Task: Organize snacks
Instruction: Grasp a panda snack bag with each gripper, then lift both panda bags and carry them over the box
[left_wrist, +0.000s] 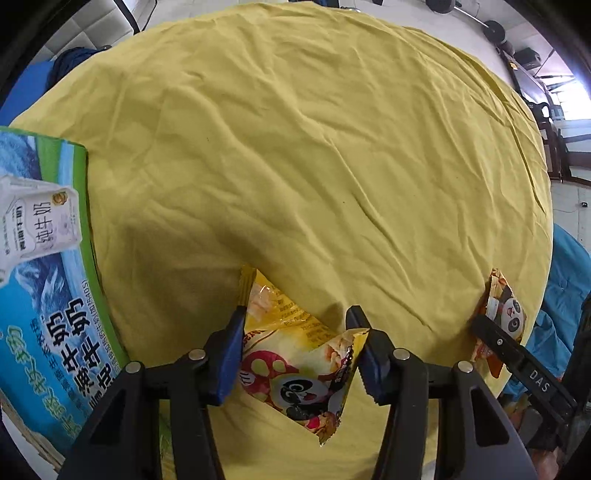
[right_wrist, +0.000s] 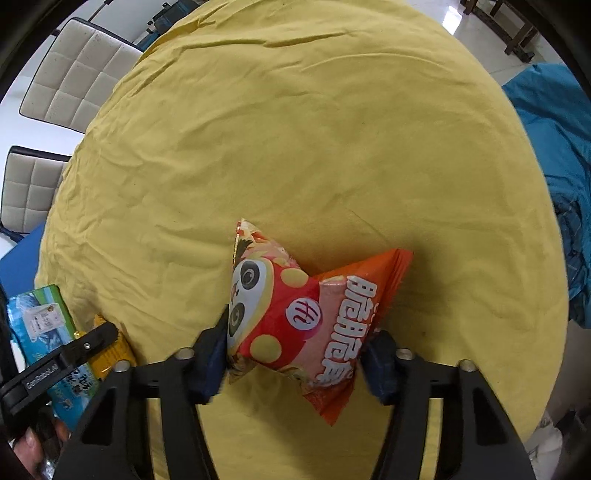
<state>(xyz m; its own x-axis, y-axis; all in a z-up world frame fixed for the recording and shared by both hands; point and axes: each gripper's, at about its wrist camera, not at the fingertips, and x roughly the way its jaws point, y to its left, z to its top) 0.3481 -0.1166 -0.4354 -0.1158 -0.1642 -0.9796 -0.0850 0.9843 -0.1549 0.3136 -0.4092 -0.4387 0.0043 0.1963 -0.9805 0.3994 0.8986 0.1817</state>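
Note:
A yellow snack bag (left_wrist: 295, 369) with a panda print lies on the yellow tablecloth (left_wrist: 295, 147). My left gripper (left_wrist: 297, 317) points down over it, and both blue pads press the bag's sides. An orange-red panda snack bag (right_wrist: 295, 317) lies between the pads of my right gripper (right_wrist: 301, 328), which squeeze it from left and right. From the left wrist view, the orange bag (left_wrist: 506, 310) and a right finger (left_wrist: 517, 354) sit at the right edge. In the right wrist view, the yellow bag (right_wrist: 110, 354) and a left finger (right_wrist: 74, 350) show at lower left.
A blue and green milk carton box (left_wrist: 44, 277) stands at the table's left edge, close to the left gripper. White padded chairs (right_wrist: 74, 66) stand beyond the table's far left. A blue cloth (right_wrist: 554, 147) lies off the right side. A hand (right_wrist: 26, 450) shows at lower left.

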